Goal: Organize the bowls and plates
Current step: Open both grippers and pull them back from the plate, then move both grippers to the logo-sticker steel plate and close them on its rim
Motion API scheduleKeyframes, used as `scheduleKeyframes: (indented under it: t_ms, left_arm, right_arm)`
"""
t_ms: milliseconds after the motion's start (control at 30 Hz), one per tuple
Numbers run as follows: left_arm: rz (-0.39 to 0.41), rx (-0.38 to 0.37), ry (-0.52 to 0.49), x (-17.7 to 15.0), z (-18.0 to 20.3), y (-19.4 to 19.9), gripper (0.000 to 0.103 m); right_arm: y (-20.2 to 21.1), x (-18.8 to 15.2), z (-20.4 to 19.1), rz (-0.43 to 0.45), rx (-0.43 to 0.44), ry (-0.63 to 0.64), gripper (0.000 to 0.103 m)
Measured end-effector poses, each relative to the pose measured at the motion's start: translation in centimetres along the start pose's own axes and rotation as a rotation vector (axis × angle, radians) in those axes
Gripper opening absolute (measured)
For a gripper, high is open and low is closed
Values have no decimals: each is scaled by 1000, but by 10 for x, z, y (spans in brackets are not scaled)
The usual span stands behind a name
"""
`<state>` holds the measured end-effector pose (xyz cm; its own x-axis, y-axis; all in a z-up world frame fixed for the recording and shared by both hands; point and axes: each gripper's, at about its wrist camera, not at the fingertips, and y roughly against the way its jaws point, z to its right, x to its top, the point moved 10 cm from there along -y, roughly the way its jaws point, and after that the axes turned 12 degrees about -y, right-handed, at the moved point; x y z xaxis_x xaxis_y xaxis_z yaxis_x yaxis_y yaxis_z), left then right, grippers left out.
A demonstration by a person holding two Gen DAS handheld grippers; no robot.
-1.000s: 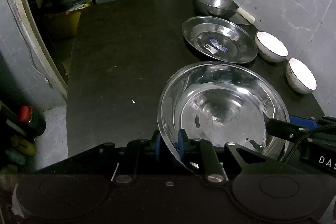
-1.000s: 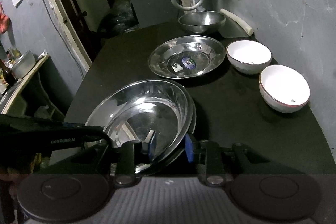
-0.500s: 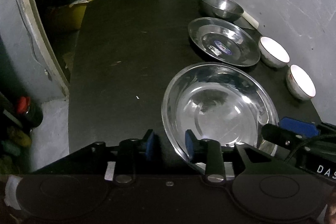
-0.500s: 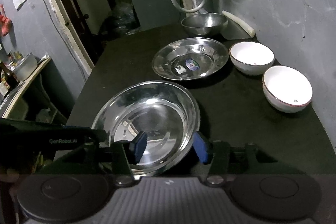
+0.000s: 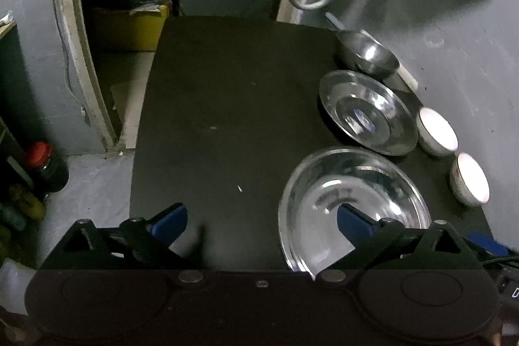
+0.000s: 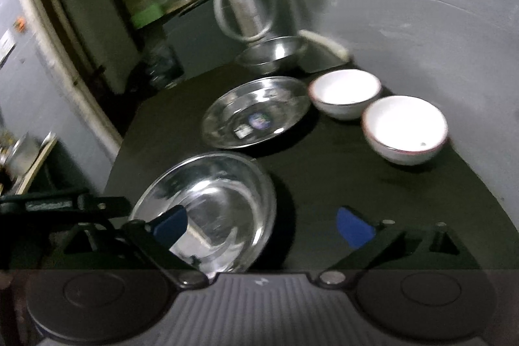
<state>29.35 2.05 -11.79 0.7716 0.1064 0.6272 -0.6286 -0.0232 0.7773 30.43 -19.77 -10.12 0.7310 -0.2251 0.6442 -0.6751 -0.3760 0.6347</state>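
Two grippers, left (image 5: 261, 221) and right (image 6: 261, 224), jaws spread, holding nothing; steel plate (image 6: 256, 112) sticker unreadable.

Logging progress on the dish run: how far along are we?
Early. Done: the big steel plate sits on the black table. In hand: nothing; left gripper and right gripper are both open. Left: steel plate with sticker, two white bowls and steel bowl stand separate, unstacked.
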Motion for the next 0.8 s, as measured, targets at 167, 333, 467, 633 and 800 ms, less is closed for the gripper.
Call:
scheduleKeyframes:
  t_ms: [167,333,467,633,800]
  left_arm:
    - [8,-14,43,11,-9,-5,102]
    - [21,-32,60,30,-13,-20,102]
    - [28,-64,63,48,-13,-37,102]
    - [52,-99,57,75,-10,-61,102]
    - [77,-135,39,103,-4,-85,102]
  right_arm:
    - [-2,7,24,45,-33,-138,103]
    - [-17,15,31,44,-62,-179,103]
    - [-28,22,25,37,-79,-162,103]
    - [-40,31,17,31,-102,-152,103]
    - [-53,45,10,39,-109,-182,103]
